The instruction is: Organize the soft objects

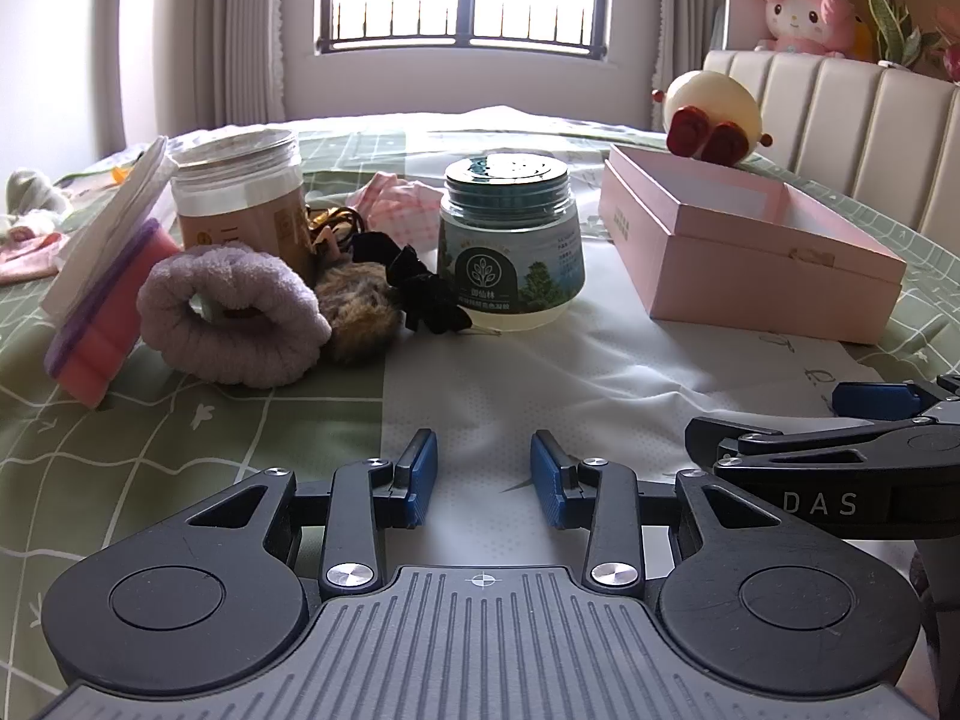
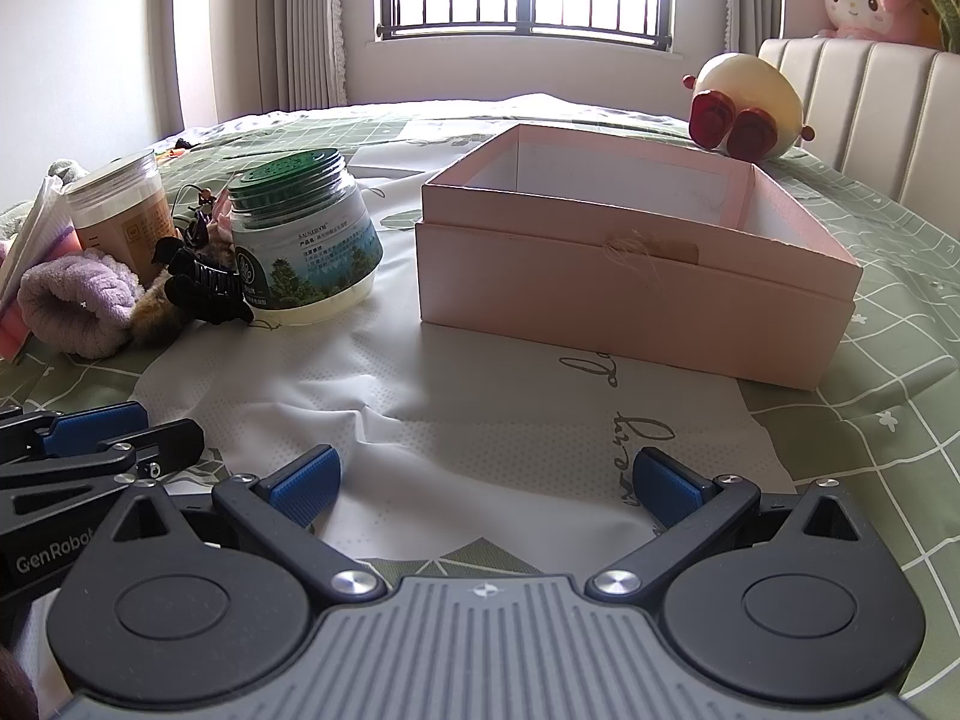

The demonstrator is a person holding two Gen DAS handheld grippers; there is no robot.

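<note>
A fluffy purple scrunchie (image 1: pixel 231 315) (image 2: pixel 78 306) lies on the bed at the left. Beside it are a brown furry pompom (image 1: pixel 357 312) (image 2: pixel 156 312) and a black hair clip (image 1: pixel 420 294) (image 2: pixel 204 288). A pink checked cloth (image 1: pixel 402 210) shows behind them. An open pink box (image 1: pixel 750 276) (image 2: pixel 600 312) stands at the right with nothing visible inside. My left gripper (image 1: pixel 485 471) is open and holds nothing, well short of the pile. My right gripper (image 2: pixel 486 480) is spread wide open in front of the box, also holding nothing.
A green-lidded jar (image 1: pixel 510 240) (image 2: pixel 300 246) and a brown jar (image 1: pixel 240 198) stand among the soft items. A pink and purple sponge (image 1: pixel 102 324) leans at the left. A cream plush toy (image 1: pixel 714 108) and a padded headboard (image 1: pixel 840 108) lie behind the box.
</note>
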